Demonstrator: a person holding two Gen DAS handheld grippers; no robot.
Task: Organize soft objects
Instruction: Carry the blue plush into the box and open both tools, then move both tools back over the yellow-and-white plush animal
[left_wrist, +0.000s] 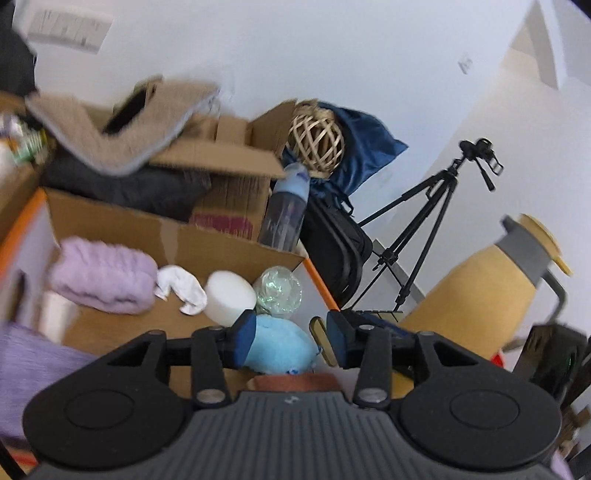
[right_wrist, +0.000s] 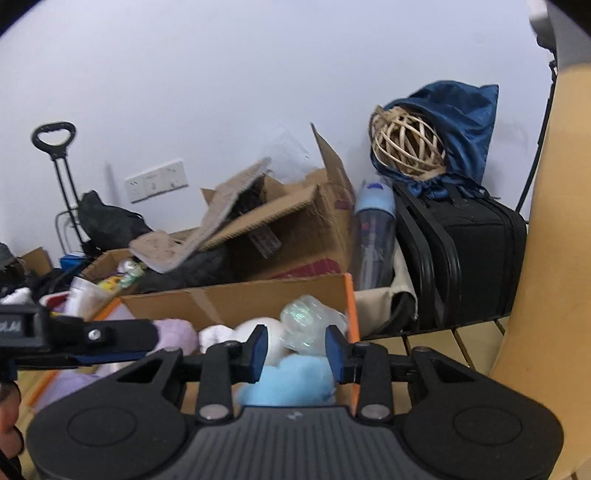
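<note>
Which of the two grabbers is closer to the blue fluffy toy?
Probably the left gripper, though it's close. The blue toy sits right at its open jaws. The right gripper also points at the toy, apparently from slightly behind the left.

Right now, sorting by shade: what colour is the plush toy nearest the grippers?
Light blue plush toy, clearest in the left wrist view.

Low cardboard box (left_wrist: 177, 236) with orange rim open from above, floor crowded: lilac fluffy bundle (left_wrist: 105, 275) at left, white sock (left_wrist: 183, 290), white foam disc (left_wrist: 229, 297), crumpled clear plastic (left_wrist: 279, 291), blue plush (left_wrist: 280, 347) nearest. Bare box floor (left_wrist: 122, 328) only in front of the lilac bundle. Behind the back wall, taller open carton (right_wrist: 295, 229) with tan mat (right_wrist: 207, 225) draped over, and water bottle (right_wrist: 373, 236) upright. Right side blocked by black case (right_wrist: 465, 258) topped by wicker ball (right_wrist: 406, 147) in blue bag (right_wrist: 465, 122); yellow jug (left_wrist: 487, 284) close at right.
</note>
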